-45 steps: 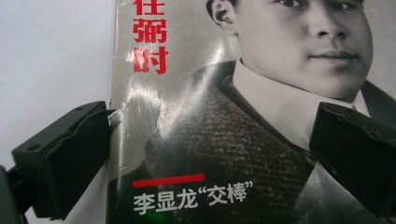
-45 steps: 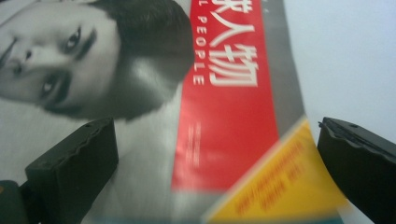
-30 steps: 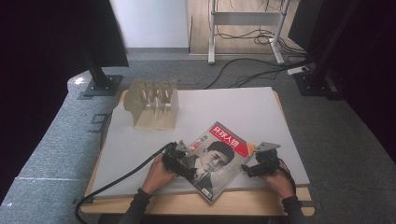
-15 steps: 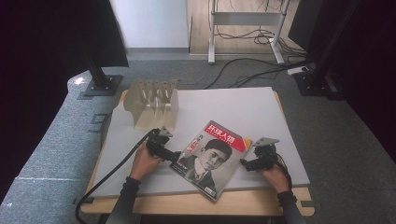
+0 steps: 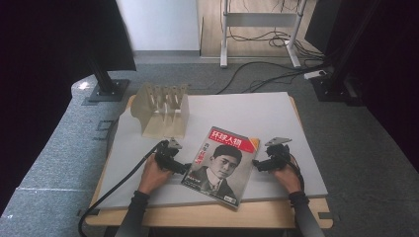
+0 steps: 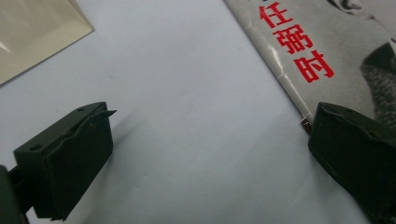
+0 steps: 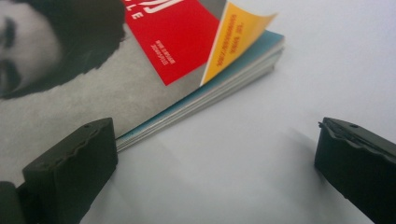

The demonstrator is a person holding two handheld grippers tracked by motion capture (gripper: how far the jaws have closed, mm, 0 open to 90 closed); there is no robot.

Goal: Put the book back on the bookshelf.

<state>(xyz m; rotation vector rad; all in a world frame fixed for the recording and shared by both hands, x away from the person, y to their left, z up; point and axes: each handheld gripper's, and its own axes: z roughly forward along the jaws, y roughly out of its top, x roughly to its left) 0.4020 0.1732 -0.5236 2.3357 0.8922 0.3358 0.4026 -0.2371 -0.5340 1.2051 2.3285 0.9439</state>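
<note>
Far to the left on the white table [image 5: 276, 111] stands a wooden rack [image 5: 163, 111] with thin upright slats, pale and smooth. It looks like a place where flat things can stand.

Next comes the left gripper [image 5: 174, 163]. Its two black jaws are wide open and hold nothing. One jaw sits right at the spine edge of the magazine [image 5: 221, 164], and the other is over bare table.

The magazine lies flat near the front of the table, between the two grippers, turned a bit crooked. Its cover is shiny paper with a grey picture, red letters and a yellow corner that curls up a little. The pages make a thin, bendy stack.

On the right, the right gripper [image 5: 262, 164] is also wide open and empty, with one jaw beside the page edge.

I think the job now is to grab the magazine. To do it well, each gripper should slide one jaw under the edge, pinch the whole stack, and lift both sides together so the floppy paper does not sag
</note>
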